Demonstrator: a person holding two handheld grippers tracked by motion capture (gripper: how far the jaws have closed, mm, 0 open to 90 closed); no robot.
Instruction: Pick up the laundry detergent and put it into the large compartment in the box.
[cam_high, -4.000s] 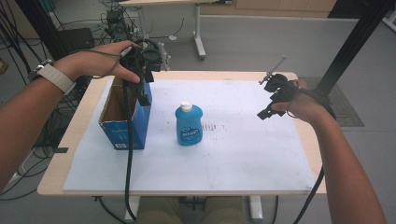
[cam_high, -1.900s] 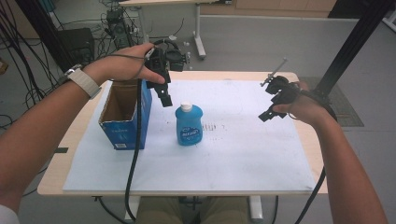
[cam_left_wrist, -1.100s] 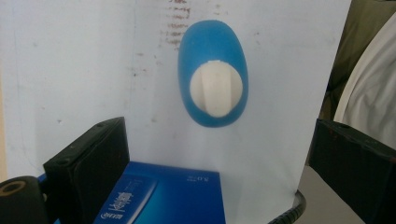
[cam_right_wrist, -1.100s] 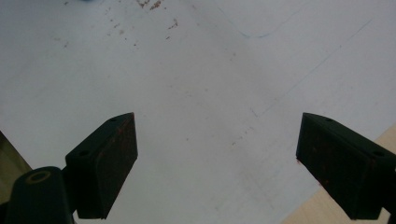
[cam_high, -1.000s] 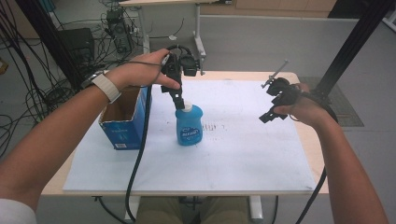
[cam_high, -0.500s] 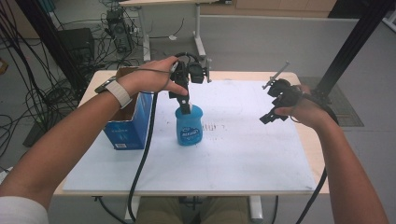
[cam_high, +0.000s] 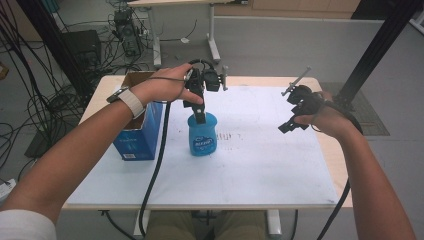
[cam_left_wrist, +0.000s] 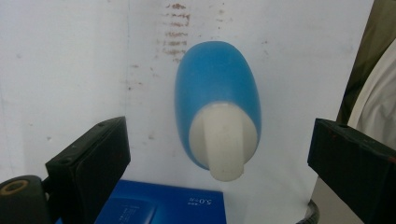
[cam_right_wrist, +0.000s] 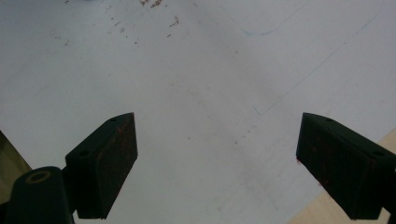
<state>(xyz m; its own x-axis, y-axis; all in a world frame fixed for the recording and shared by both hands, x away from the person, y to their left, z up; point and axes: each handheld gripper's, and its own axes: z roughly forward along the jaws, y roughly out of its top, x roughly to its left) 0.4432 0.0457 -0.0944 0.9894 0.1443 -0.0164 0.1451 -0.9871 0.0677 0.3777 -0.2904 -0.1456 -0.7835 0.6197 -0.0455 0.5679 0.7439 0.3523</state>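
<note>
A blue bottle (cam_high: 202, 137) with a white cap stands upright on the white sheet near the table's middle. My left gripper (cam_high: 200, 116) hangs straight above it, pointing down, jaws open on either side of the cap. Seen from the left gripper view, the bottle (cam_left_wrist: 217, 100) and its white cap (cam_left_wrist: 223, 144) sit between the wide-apart jaws of my left gripper (cam_left_wrist: 219, 161), untouched. At the table's right, my right gripper (cam_high: 292, 117) is open above bare sheet. In the right gripper view my right gripper (cam_right_wrist: 217, 163) has nothing between its jaws.
An open blue cardboard box (cam_high: 137, 125) stands left of the bottle, and its top (cam_left_wrist: 161, 205) lies just below the left jaws. The white sheet (cam_high: 260, 160) covers most of the wooden table (cam_high: 332, 150). Cables and a desk frame stand on the floor beyond.
My left gripper has travelled from above the blue box rightward to above the bottle and come down around its cap. The right gripper has stayed in place.
</note>
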